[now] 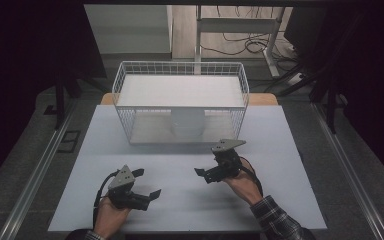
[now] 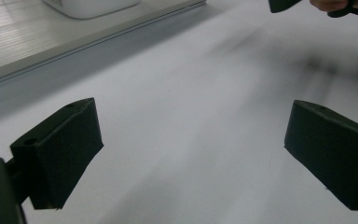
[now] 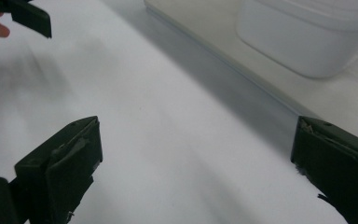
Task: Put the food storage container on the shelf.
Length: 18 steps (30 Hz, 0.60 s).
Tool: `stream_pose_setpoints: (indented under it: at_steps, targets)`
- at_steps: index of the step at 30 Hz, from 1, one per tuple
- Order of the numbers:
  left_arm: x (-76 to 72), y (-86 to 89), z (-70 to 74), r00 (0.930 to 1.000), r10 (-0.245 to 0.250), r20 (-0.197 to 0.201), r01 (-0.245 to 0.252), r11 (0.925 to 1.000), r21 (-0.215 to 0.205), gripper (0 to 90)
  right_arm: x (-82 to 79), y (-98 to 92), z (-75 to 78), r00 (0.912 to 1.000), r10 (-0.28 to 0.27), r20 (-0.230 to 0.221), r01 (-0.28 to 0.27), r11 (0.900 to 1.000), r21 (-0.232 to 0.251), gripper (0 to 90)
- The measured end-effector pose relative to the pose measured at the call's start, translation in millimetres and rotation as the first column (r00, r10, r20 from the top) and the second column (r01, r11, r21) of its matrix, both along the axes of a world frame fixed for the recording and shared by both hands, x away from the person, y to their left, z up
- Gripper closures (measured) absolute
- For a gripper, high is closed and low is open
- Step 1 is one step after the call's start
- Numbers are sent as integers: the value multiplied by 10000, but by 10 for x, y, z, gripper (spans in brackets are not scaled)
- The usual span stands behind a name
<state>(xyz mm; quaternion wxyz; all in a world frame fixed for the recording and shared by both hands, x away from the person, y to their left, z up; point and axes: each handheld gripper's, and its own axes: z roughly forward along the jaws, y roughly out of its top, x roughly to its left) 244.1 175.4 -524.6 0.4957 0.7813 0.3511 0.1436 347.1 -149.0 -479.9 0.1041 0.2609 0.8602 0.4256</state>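
Both of the person's hands rest low over the near half of the pale counter (image 1: 280, 150), each holding a hand-held gripper. The left hand-held gripper (image 1: 147, 182) sits toward the near left, its jaws standing wide apart with nothing but bare counter between them, as the left gripper view makes plain. The right hand-held gripper (image 1: 207, 162) is a little farther in and to the right, angled toward the middle; its jaws are spread wide as well, and nothing lies between them. The person's right sleeve (image 1: 275, 217) is a dark plaid. Beyond the two tools, at the far side of the counter, stands a white wire basket (image 1: 125, 80) with a flat white panel across its top. Inside it, on the basket floor near the front wall, sits a white round container (image 1: 187, 125), upright and well apart from both tools. The right gripper view shows that container (image 3: 307, 37) off to the upper right, past the edge of the basket's floor, with the other tool's jaw tip at the upper left.
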Motion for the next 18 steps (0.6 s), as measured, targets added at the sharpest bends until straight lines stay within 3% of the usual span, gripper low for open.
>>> stream_pose_setpoints:
  at_steps: [18]
  targets:
    - [4, 12, -26, 9997, 57, -235, -52, 9997, 223, 33, -258, -245, -89, 9991, -341, 266, 350, 9989, -310, 0]
